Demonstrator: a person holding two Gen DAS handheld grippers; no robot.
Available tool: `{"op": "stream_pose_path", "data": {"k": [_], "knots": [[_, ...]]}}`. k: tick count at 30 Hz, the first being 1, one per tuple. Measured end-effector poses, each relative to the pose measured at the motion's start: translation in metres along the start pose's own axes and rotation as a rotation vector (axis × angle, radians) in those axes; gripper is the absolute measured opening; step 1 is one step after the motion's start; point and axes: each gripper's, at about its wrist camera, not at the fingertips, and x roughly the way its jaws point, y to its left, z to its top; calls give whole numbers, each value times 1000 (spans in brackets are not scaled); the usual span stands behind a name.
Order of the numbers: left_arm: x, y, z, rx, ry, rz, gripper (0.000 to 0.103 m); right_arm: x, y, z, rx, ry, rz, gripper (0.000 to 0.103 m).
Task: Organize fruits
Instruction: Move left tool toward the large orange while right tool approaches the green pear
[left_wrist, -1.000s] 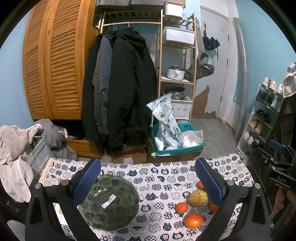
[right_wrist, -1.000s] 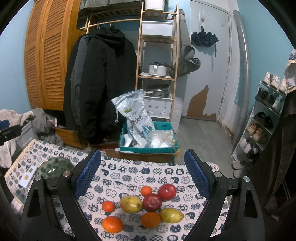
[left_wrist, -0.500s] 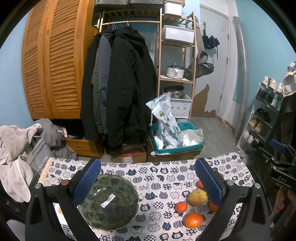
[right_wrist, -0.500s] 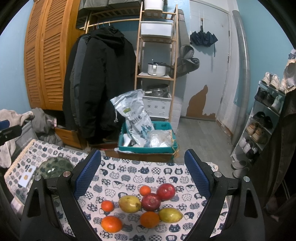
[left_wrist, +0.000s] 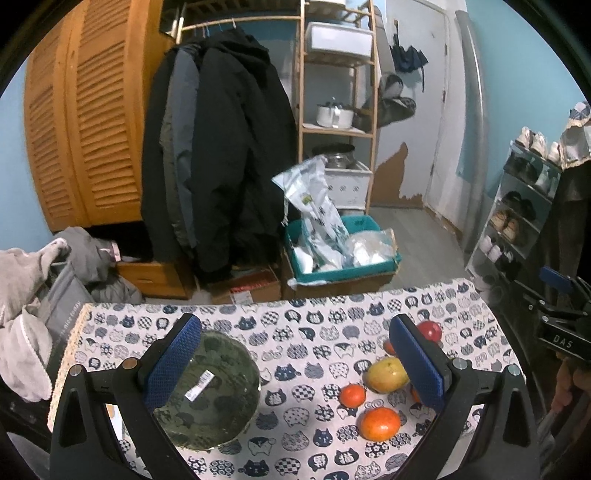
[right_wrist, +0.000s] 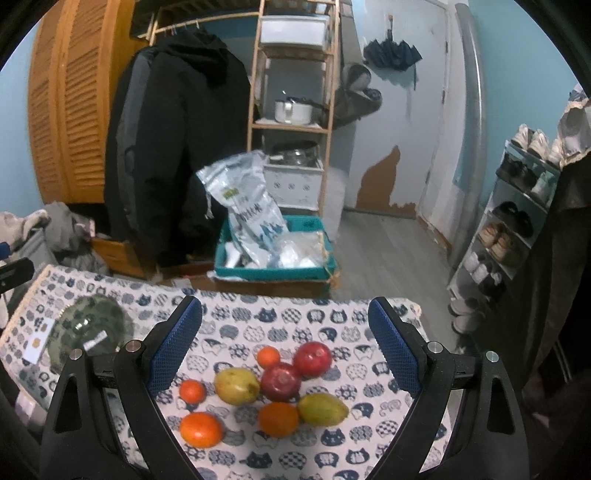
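A green glass bowl (left_wrist: 210, 391) with a sticker sits on the cat-print tablecloth (left_wrist: 295, 332), under my left gripper (left_wrist: 295, 363), which is open and empty. A cluster of fruit lies between the fingers of my open, empty right gripper (right_wrist: 284, 345): two red apples (right_wrist: 280, 380), two yellow-green mangoes (right_wrist: 236, 386) and several oranges (right_wrist: 201, 428). In the left wrist view the fruit (left_wrist: 386, 374) lies right of the bowl. The bowl also shows in the right wrist view (right_wrist: 92, 325), far left.
A white card (right_wrist: 35, 345) lies left of the bowl. Beyond the table's far edge stand a teal bin with bags (right_wrist: 273, 254), hanging coats (left_wrist: 218, 166), a wooden shelf (right_wrist: 291, 110) and a shoe rack (right_wrist: 517, 229). Clothes (left_wrist: 29, 295) are piled left.
Both grippers have moved slightly forward and down over the table; the fruit and bowl sit a bit closer in view. Nothing was grasped.
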Motion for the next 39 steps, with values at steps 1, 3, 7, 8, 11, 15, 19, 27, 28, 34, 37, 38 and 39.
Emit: {"op": "stream_pose_path", "data": {"k": [1,3,7,8,11,15,19,27,28,34,37,38,39], "knots": [[3,-2,-1,2,7,-2,103,3,-2,-2,0,13,-6,90],[7,-6,-3,7,22,-9,103,9,-6,-8,1,36,-22,90],[19,-13,-7,16,59,-23,103,23,-16,-22,3,94,-50,90],[23,-14,-9,18,70,-25,103,27,-19,-26,5,111,-52,90],[36,-18,-14,25,110,-37,103,37,-25,-36,5,164,-57,90],[52,-27,-25,38,156,-49,103,48,-32,-50,15,225,-58,90],[71,-37,-39,50,218,-67,103,60,-42,-65,35,280,-55,90],[110,-56,-69,69,338,-86,103,91,-59,-100,79,414,-47,90],[115,-58,-73,68,357,-91,103,94,-59,-103,80,426,-47,90],[139,-71,-94,68,443,-112,102,110,-66,-123,77,499,-65,90],[152,-79,-106,80,488,-121,102,118,-71,-133,87,528,-59,90],[156,-82,-110,84,499,-122,102,121,-72,-135,90,534,-58,90],[161,-84,-115,89,516,-121,102,124,-74,-138,94,543,-54,90]]}}
